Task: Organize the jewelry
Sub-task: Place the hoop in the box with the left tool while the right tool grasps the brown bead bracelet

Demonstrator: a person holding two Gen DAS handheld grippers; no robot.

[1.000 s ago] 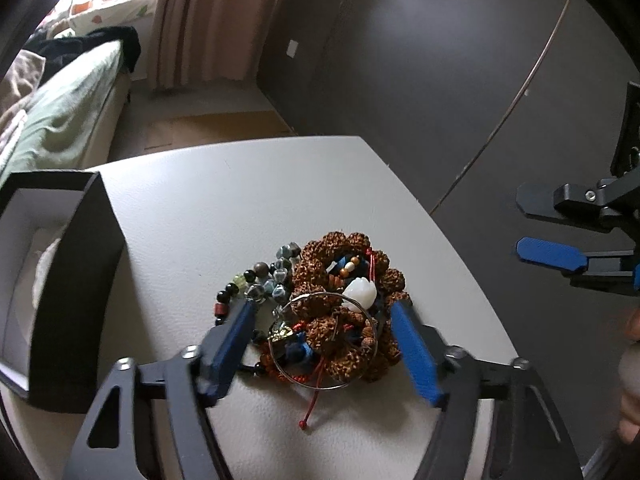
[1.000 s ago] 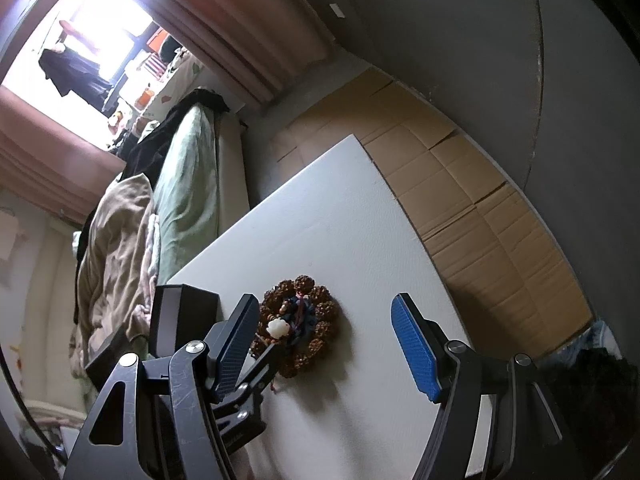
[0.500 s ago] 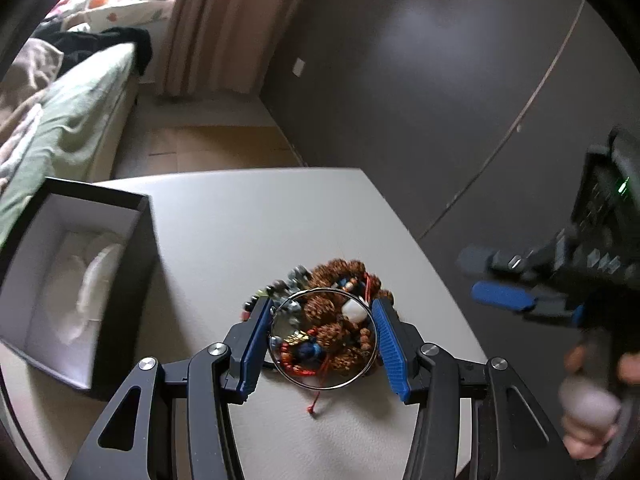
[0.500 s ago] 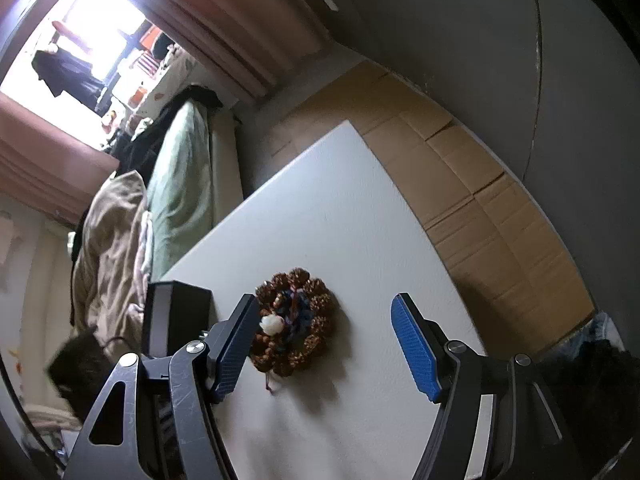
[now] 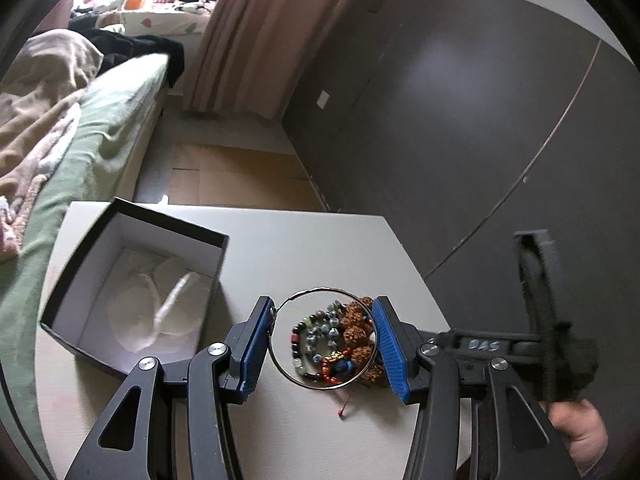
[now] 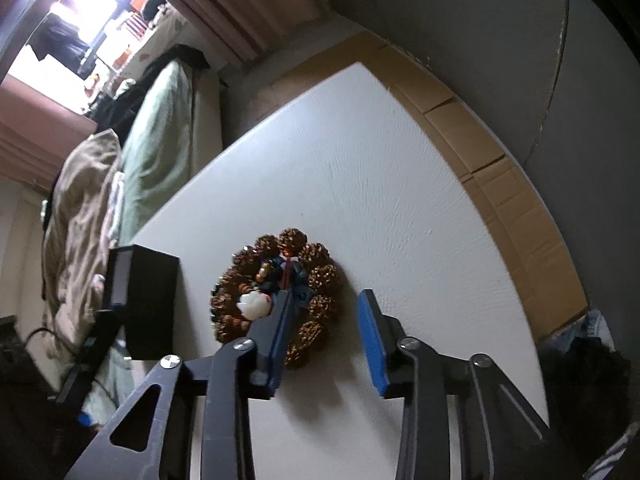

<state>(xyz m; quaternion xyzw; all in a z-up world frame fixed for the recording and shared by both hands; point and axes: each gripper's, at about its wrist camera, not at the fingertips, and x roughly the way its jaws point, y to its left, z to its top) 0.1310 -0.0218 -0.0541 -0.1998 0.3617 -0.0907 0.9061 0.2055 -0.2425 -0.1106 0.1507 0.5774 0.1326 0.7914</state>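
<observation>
Left wrist view: the left tongs (image 5: 323, 346) are clamped on a thin silver hoop (image 5: 323, 338), its wire pressed between the two blue pads (image 5: 256, 344). The hoop is lifted above the pile of bead bracelets (image 5: 340, 348), which lies on the white worktop (image 5: 296, 240) and shows through the ring. An open black box (image 5: 132, 292) with a white lining stands on the worktop, left of the pile. The right tongs' body and a hand (image 5: 576, 432) appear to the right of the pile.

Right wrist view: the right tongs (image 6: 326, 332) stand apart, holding nothing, over the worktop (image 6: 360, 168). One pad overlaps the pile's (image 6: 276, 300) near edge; the other lies to the right of it. The black box (image 6: 144, 300) stands just left of the pile.
</observation>
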